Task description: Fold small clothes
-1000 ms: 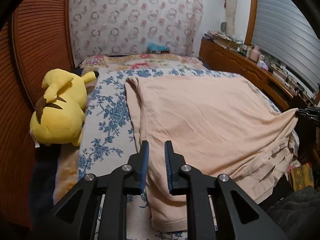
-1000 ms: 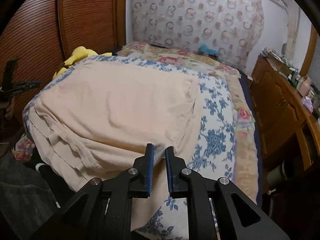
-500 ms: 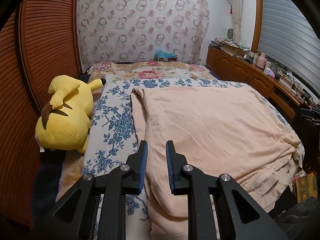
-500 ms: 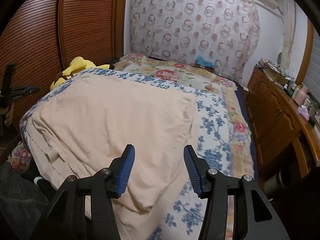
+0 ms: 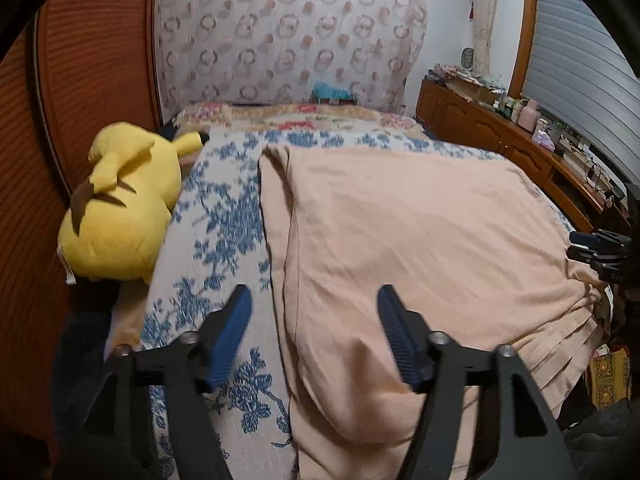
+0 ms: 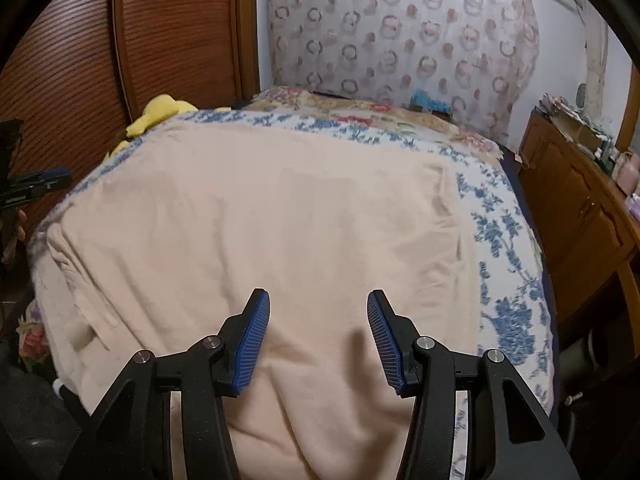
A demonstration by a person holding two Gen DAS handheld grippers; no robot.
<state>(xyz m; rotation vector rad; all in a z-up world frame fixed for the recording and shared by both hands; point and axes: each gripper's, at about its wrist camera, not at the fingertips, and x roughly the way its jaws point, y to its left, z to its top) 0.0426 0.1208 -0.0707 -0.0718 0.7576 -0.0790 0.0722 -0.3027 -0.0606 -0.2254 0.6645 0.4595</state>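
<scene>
A large peach garment lies spread flat on the bed, its pleated hem hanging over the near edge; it also shows in the right wrist view. My left gripper is open and empty, held above the garment's left edge near the front. My right gripper is open and empty above the garment's near right part. The right gripper shows at the right edge of the left wrist view, and the left gripper at the left edge of the right wrist view.
A blue-flowered bedspread covers the bed. A yellow plush toy lies at the bed's left side by a wooden slatted wall. A wooden cabinet with clutter runs along the right. A patterned curtain hangs behind.
Both grippers were shut on the garment's edge a second ago. The right one opened first, then the left; both have let go and the cloth lies flat.
</scene>
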